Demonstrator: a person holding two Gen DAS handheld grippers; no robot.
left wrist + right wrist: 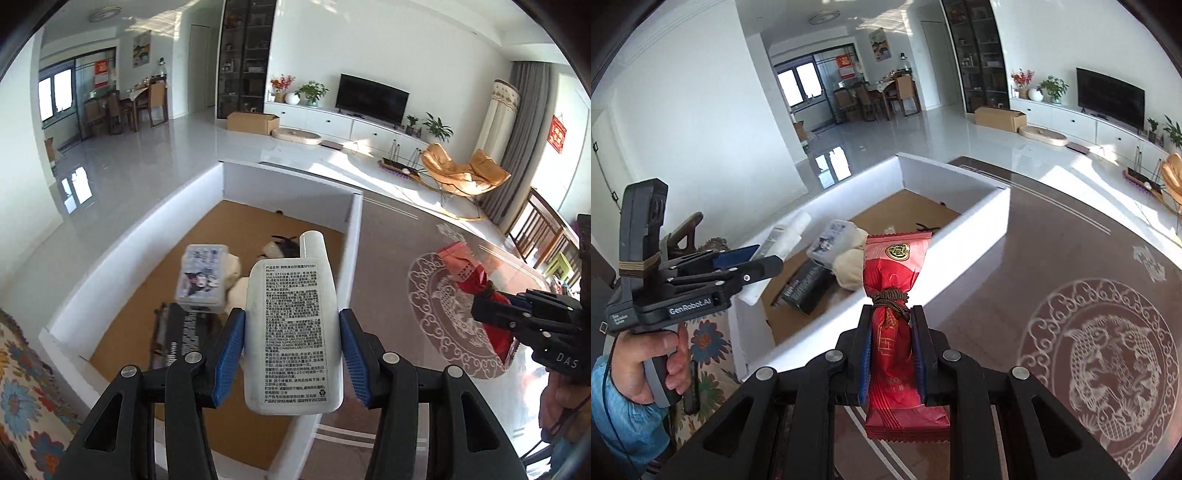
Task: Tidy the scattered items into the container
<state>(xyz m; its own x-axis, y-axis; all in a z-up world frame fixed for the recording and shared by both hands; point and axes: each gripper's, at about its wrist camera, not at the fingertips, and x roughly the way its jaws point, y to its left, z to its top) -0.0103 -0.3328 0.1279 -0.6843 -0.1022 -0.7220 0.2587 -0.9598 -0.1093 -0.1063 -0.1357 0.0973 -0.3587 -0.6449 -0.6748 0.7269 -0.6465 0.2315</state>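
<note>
Left wrist view: the white bottle (pixel 293 328) is clamped by its sides in the left gripper (pixel 291 354), hanging above the near right wall of the white box (pixel 354 236) — placed for a drop inside. The right gripper (pixel 891 350), jaws narrow, pinches the red packet (pixel 894 325) at its tied waist — beside the box, over the brown table (pixel 1052 258).

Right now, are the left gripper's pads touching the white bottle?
Touching. The left wrist view shows both blue pads pressed against the sides of the white bottle, held in the left gripper above the box.
</note>
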